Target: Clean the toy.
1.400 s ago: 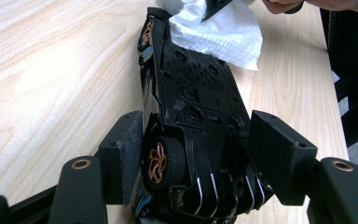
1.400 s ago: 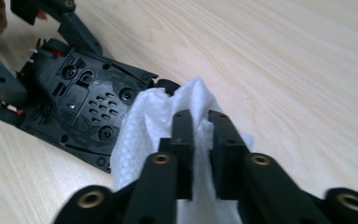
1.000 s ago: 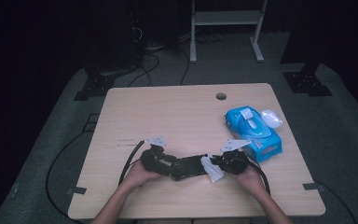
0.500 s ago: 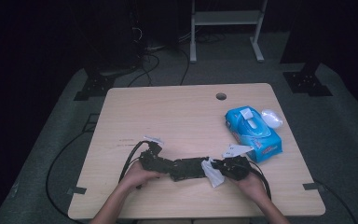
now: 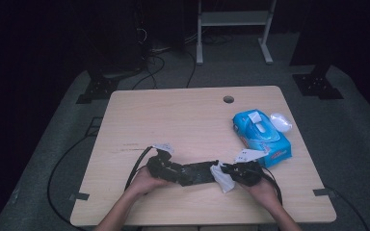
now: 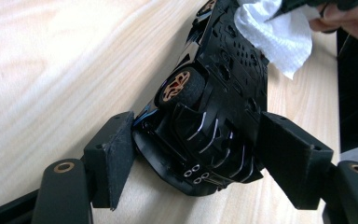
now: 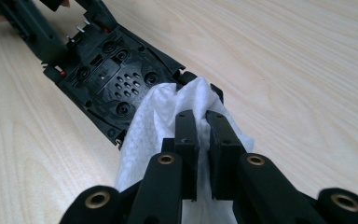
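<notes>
A black toy car (image 5: 197, 173) with gold-rimmed wheels lies tilted near the table's front edge, its underside (image 6: 214, 116) turned up. My left gripper (image 5: 179, 174) is shut on the car's end, one pad on each side (image 6: 196, 126). My right gripper (image 5: 227, 172) is shut on a crumpled white wipe (image 5: 221, 178). In the right gripper view the wipe (image 7: 158, 121) bulges around the closed jaws (image 7: 200, 116) and rests against the car's underside (image 7: 107, 74). The wipe (image 6: 275, 32) also covers the far end of the car in the left gripper view.
A blue pack of wipes (image 5: 262, 134) lies on the right of the wooden table (image 5: 173, 115), with a white cap (image 5: 280, 121) beside it. A cable hole (image 5: 228, 99) sits near the back edge. A black cable (image 5: 137, 166) loops off by the left hand.
The wipe has shifted slightly against the car. Both hands stay about where they were.
</notes>
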`<state>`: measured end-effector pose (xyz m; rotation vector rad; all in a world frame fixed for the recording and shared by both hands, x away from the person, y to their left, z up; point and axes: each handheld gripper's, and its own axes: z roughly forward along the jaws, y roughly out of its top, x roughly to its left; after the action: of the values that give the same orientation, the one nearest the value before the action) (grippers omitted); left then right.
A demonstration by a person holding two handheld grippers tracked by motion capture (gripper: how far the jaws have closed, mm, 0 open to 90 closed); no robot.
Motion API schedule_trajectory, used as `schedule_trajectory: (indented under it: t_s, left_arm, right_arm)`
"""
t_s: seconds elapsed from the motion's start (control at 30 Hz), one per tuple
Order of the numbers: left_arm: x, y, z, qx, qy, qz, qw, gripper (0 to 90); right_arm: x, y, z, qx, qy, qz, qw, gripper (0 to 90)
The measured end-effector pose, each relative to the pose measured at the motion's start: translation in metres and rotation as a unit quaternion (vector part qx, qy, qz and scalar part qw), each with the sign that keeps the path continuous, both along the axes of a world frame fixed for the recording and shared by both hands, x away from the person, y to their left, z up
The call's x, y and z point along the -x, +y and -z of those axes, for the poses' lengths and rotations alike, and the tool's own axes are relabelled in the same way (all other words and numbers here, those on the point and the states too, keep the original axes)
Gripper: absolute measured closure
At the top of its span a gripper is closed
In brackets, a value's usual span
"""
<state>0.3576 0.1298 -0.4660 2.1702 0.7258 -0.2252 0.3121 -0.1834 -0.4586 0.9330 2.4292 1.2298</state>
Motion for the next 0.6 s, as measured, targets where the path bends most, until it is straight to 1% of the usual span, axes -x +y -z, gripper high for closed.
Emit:
schedule_trajectory:
  t_s: [0.1, 0.17, 0.23, 0.27, 0.33, 0.37, 0.43, 0.5, 0.53, 0.57, 0.6]
  left_arm:
    - [0.003, -0.002, -0.002, -0.004, -0.020, 0.002, 0.9998, 29.2]
    - [0.006, -0.003, -0.003, -0.007, -0.040, 0.005, 0.9992, 29.2]
    - [0.009, -0.004, -0.004, -0.011, -0.052, 0.007, 0.9985, 29.2]
    - [0.010, -0.005, -0.005, -0.012, -0.062, 0.010, 0.9979, 29.2]
    - [0.012, -0.005, -0.006, -0.017, -0.079, 0.014, 0.9967, 29.2]
    - [0.014, -0.006, -0.006, -0.018, -0.084, 0.014, 0.9962, 29.2]
    - [0.016, -0.006, -0.007, -0.023, -0.098, 0.018, 0.9948, 29.1]
    - [0.017, -0.006, -0.007, -0.022, -0.105, 0.019, 0.9941, 29.1]
    - [0.018, -0.006, -0.007, -0.020, -0.111, 0.018, 0.9935, 29.1]
    - [0.019, -0.006, -0.007, -0.022, -0.116, 0.021, 0.9928, 29.1]
    - [0.020, -0.007, -0.007, -0.022, -0.123, 0.022, 0.9919, 29.2]
  right_arm:
    - [-0.005, -0.003, -0.002, -0.002, 0.000, 0.007, 1.0000, 82.3]
    - [-0.008, -0.007, -0.002, -0.008, 0.001, 0.015, 0.9999, 81.6]
    - [-0.010, -0.010, -0.001, -0.014, 0.004, 0.019, 0.9997, 79.5]
    - [-0.011, -0.011, -0.001, -0.018, 0.011, 0.022, 0.9996, 78.0]
    - [-0.013, -0.014, -0.001, -0.025, 0.019, 0.024, 0.9992, 72.2]
    - [-0.015, -0.016, -0.001, -0.028, 0.027, 0.026, 0.9989, 69.1]
    - [-0.018, -0.019, -0.001, -0.036, 0.042, 0.025, 0.9981, 67.4]
    - [-0.020, -0.020, 0.000, -0.044, 0.052, 0.025, 0.9974, 67.3]
    - [-0.021, -0.021, 0.000, -0.050, 0.058, 0.023, 0.9968, 67.2]
    - [-0.022, -0.023, 0.001, -0.060, 0.070, 0.023, 0.9955, 66.8]
    - [-0.023, -0.025, 0.002, -0.066, 0.074, 0.021, 0.9948, 66.7]
